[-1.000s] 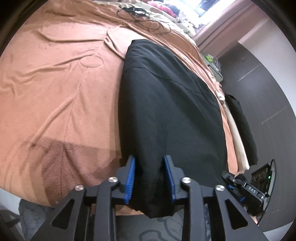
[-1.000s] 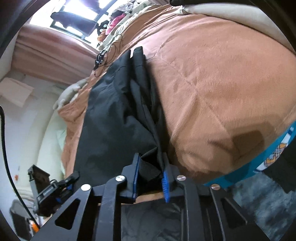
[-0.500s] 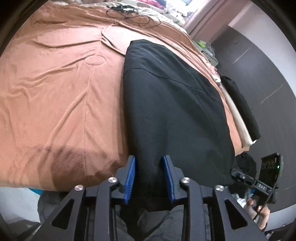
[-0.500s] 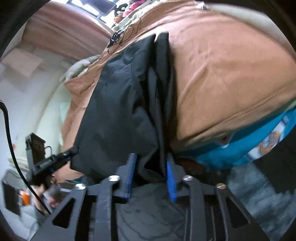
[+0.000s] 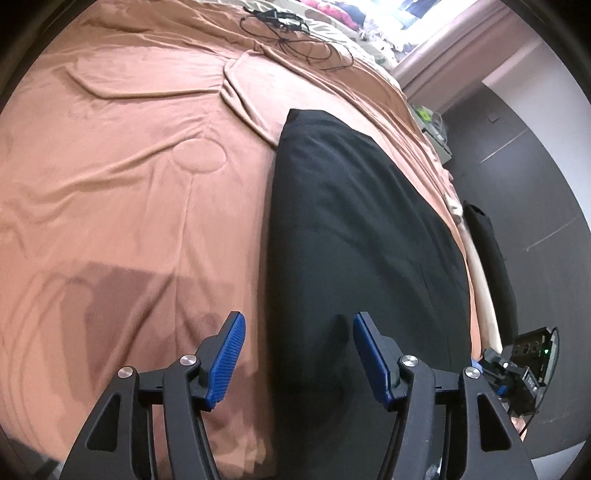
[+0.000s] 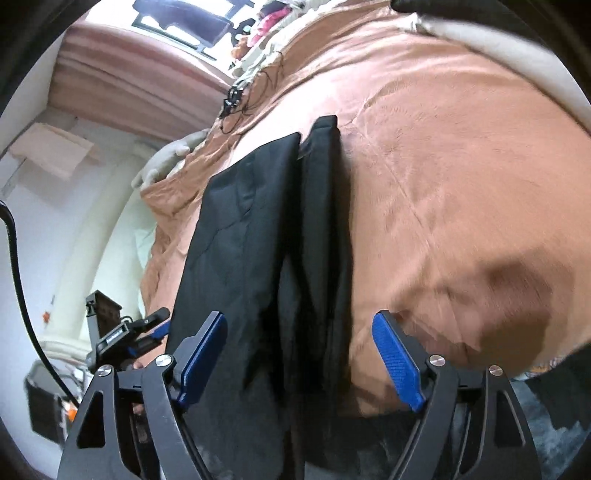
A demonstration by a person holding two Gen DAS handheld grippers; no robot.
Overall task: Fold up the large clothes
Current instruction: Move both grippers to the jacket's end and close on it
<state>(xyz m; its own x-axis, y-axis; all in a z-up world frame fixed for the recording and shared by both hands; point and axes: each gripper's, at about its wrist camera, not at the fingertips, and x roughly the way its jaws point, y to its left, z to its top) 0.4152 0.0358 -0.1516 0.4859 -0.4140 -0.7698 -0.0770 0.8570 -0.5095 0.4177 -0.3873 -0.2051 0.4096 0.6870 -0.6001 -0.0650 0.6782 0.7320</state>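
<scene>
A large black garment (image 5: 354, 236) lies folded lengthwise on the brown bedspread (image 5: 129, 184), its near end hanging over the bed's edge. My left gripper (image 5: 297, 354) hovers over that near end with its jaws opening; the cloth lies below and between the blue pads (image 5: 227, 354), which do not press on it. In the right wrist view the same garment (image 6: 266, 240) shows two long folded layers. My right gripper (image 6: 299, 354) is also opening, wide apart over the cloth's near edge, with no pad touching it.
Black cables (image 5: 291, 33) lie at the far end of the bed. Another dark garment (image 5: 491, 258) lies along the bed's right edge beside a pale bolster. The other gripper shows at each view's edge (image 5: 517, 373), (image 6: 125, 332). Curtains and a window stand beyond.
Both grippers were shut on the garment's near edge and have let go, jaws spreading wide. The garment's end now rests on the bed edge, and both hands have shifted across the bed.
</scene>
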